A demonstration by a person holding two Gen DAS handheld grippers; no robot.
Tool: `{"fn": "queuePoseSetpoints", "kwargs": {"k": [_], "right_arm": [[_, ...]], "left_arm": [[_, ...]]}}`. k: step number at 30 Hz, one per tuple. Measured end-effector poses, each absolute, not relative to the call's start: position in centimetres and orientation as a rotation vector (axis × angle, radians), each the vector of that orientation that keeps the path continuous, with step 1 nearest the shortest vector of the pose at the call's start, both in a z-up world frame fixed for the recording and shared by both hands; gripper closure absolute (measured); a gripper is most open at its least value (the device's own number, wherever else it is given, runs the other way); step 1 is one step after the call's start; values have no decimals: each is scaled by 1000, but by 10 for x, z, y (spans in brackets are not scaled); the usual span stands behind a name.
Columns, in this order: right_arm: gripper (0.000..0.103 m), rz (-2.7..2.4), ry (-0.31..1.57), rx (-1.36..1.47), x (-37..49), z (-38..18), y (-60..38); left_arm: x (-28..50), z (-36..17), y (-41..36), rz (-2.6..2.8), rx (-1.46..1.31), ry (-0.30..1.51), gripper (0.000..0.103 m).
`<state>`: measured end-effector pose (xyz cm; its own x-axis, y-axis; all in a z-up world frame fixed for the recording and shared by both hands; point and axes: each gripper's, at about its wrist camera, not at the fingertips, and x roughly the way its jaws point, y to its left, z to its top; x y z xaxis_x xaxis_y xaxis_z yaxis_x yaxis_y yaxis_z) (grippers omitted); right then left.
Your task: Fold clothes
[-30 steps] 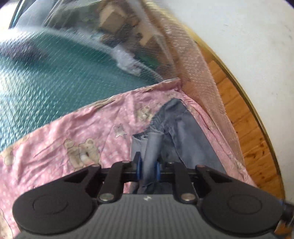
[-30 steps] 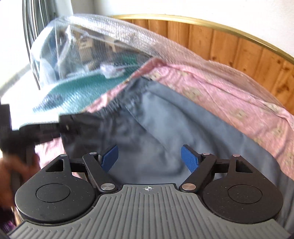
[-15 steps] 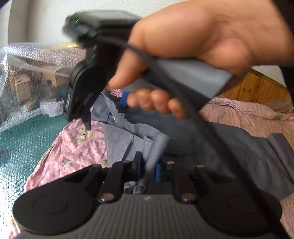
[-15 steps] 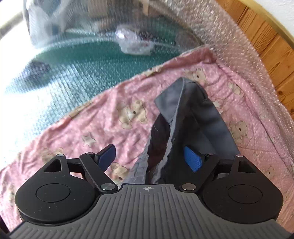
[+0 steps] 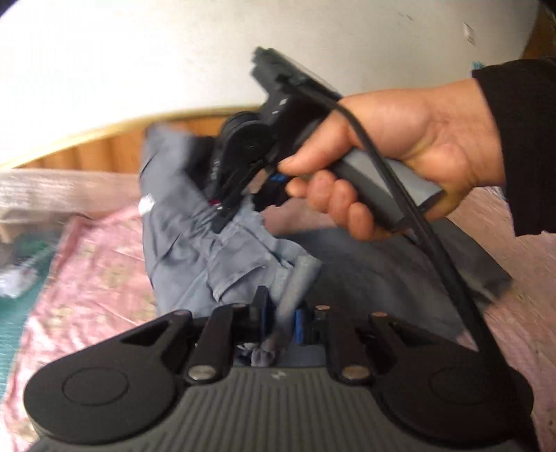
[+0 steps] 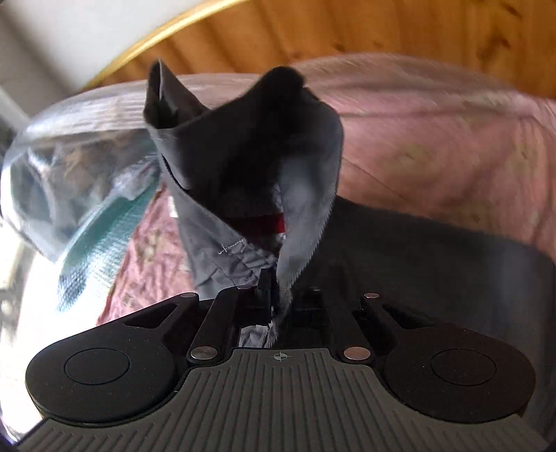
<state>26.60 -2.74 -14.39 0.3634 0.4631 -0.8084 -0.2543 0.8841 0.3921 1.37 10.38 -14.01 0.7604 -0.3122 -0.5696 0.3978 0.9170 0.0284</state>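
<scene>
Daylit and fairly bright in both views. Blown-out glare at nine o'clock in the right wrist view, over the bubble wrap [image 6: 45, 194]. Heavy motion blur across the pink sheet [image 5: 100, 278] and grey trousers [image 6: 243, 167]. Strong fisheye bending toward every edge.

Bed and its surroundings

A pink sheet [image 6: 434, 139] with a faint printed pattern covers the bed; behind the sheet stands a wooden headboard [image 6: 347, 31] of knotty boards edged with a brass-coloured rim [image 6: 146, 45]; above the headboard rises a pale wall [image 5: 139, 62]; at the left end of the sheet lies clear bubble wrap [image 6: 69, 139] over blurred clutter that cannot be made out; under the wrap, beside the sheet's left edge, shows a green surface [image 5: 14, 313].
</scene>
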Motion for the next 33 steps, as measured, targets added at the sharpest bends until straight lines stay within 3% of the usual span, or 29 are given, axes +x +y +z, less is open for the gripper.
{"fn": "queuePoseSetpoints", "kwargs": {"k": [5, 11, 18, 19, 22, 28, 33], "right_arm": [[97, 395, 1108, 423, 247, -190, -106], [98, 403, 1054, 488, 241, -197, -152], [93, 410, 1103, 316, 262, -233, -157], [82, 414, 1094, 321, 261, -232, -160], [62, 384, 1053, 349, 252, -222, -176], [61, 312, 884, 366, 239, -171, -199], [62, 466, 835, 224, 263, -136, -147]], "left_arm": [[7, -165, 57, -479, 245, 643, 89], [5, -163, 15, -522, 277, 673, 87], [5, -178, 14, -553, 232, 796, 73], [3, -175, 23, -567, 189, 809, 68], [-2, -160, 54, -599, 53, 849, 56], [15, -114, 134, -497, -219, 808, 52], [63, -136, 165, -338, -292, 813, 54]]}}
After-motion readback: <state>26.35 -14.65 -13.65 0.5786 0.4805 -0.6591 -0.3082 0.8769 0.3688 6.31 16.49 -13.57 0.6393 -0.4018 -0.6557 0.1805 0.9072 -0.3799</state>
